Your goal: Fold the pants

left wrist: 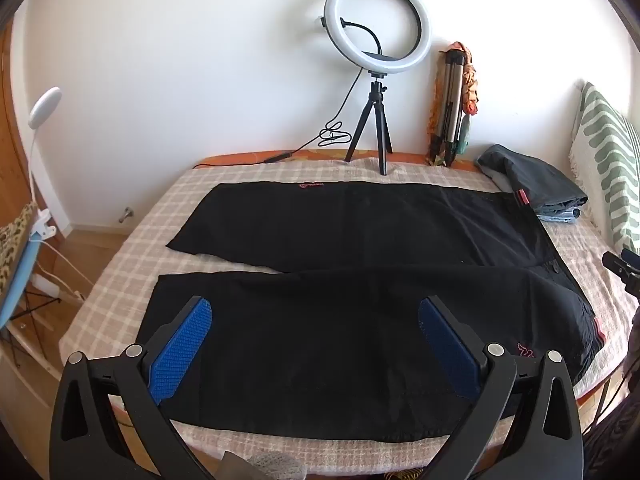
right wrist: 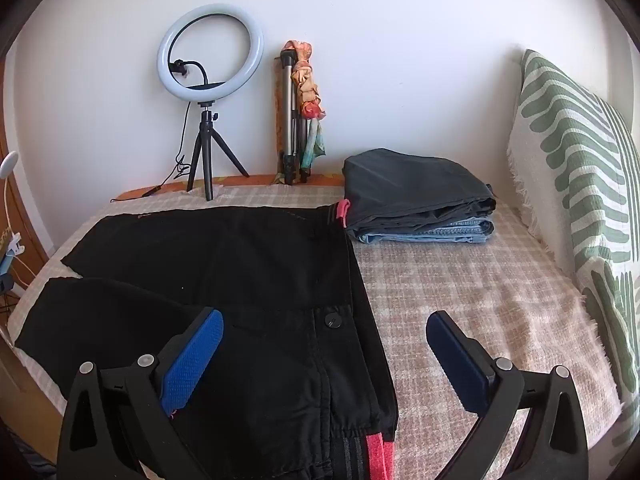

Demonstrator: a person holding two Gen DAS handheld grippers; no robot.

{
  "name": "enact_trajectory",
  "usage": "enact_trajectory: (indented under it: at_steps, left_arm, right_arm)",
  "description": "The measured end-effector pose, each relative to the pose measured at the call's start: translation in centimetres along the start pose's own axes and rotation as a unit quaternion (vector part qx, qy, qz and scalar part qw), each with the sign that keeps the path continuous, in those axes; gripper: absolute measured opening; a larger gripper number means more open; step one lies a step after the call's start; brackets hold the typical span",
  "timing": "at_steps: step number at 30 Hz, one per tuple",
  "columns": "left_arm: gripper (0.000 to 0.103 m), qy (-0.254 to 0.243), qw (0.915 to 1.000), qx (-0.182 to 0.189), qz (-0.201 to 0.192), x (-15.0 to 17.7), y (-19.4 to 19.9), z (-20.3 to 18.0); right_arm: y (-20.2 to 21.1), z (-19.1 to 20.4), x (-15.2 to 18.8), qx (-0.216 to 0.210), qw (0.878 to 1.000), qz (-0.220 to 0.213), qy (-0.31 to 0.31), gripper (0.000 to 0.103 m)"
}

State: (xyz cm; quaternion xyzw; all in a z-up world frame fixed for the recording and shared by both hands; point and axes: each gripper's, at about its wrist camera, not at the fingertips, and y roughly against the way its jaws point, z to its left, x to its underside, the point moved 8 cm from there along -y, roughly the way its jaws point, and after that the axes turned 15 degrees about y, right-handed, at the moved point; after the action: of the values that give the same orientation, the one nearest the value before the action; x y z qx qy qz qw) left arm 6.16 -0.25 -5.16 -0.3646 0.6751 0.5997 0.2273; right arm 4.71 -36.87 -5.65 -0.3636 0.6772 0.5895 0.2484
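Black pants (left wrist: 360, 248) lie spread flat on the checked bed cover, legs pointing left, waist at the right with a red band. My left gripper (left wrist: 316, 332) is open and empty, hovering over the near leg. In the right wrist view the pants (right wrist: 248, 280) show their waist button (right wrist: 332, 319) and red waistband strip (right wrist: 378, 456). My right gripper (right wrist: 325, 338) is open and empty above the waist edge, its left finger (right wrist: 192, 364) over the fabric and its right finger (right wrist: 456, 356) over the bare cover.
A folded stack of dark and denim clothes (right wrist: 420, 200) lies at the back right. A ring light on a tripod (left wrist: 378, 40) and a folded tripod (left wrist: 450, 112) stand by the wall. A green-patterned pillow (right wrist: 580, 184) is at the right. The bed's edge (left wrist: 80, 320) drops off at the left.
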Motion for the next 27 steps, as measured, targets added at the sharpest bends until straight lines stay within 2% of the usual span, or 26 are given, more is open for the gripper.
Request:
enact_trajectory:
  at_steps: [4, 8, 11, 27]
  left_arm:
    - [0.103, -0.003, 1.0, 0.004, -0.002, 0.02, 0.1, -0.42]
    - [0.103, -0.003, 1.0, 0.007, -0.002, 0.01, 0.2, -0.7]
    - [0.103, -0.001, 1.0, -0.005, -0.003, -0.16, -0.34, -0.18]
    - [0.103, 0.0, 1.0, -0.004, -0.009, -0.14, -0.04, -0.05]
  right_arm:
    - [-0.05, -0.33, -0.08, -0.007, 1.0, 0.004, -0.005, 0.103]
    - [-0.13, 0.02, 0.05, 0.004, 1.0, 0.002, 0.003, 0.103]
    - [-0.02, 0.47, 0.16, 0.004, 1.0, 0.003, 0.005, 0.103]
    - [-0.06, -0.01, 0.09, -0.003, 1.0, 0.007, 0.003, 0.103]
